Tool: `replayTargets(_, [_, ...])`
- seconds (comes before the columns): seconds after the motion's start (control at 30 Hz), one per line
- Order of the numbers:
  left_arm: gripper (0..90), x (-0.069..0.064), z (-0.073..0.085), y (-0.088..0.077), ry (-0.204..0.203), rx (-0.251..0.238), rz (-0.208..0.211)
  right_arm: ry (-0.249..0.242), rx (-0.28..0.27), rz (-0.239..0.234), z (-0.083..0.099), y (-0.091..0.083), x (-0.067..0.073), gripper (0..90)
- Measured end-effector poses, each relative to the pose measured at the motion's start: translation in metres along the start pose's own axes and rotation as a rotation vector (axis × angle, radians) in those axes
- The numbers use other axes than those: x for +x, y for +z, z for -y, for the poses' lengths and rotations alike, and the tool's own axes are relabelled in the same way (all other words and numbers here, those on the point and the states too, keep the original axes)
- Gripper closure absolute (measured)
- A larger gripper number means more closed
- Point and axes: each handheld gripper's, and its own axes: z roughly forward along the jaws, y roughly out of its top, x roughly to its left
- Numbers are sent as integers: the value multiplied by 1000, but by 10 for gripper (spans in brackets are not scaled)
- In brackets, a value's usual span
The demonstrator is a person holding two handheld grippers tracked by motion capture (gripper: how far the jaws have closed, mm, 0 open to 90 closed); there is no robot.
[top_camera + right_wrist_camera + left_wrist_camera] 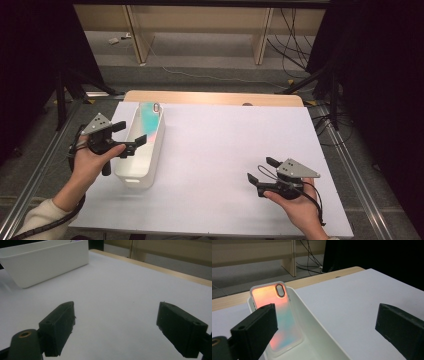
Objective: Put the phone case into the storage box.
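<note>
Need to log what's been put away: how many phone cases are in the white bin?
1. A single iridescent phone case leans against the far end wall inside the white bin, camera hole up. The bin's near end is partly hidden, so another could lie flat there.

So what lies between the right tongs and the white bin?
Nothing: the high view shows bare white table between the right tongs and the white bin; the right gripper view agrees.
</note>
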Motion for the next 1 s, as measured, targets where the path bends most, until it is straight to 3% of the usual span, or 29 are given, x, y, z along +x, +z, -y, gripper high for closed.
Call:
replayTargets(0.7, [27,-27,16,-12,6,10,66,5,3,-1,0,0,0,163])
replayTargets(1.0, [27,-31,24,-14,11,11,83,-5,-7,4,0,0,0,164])
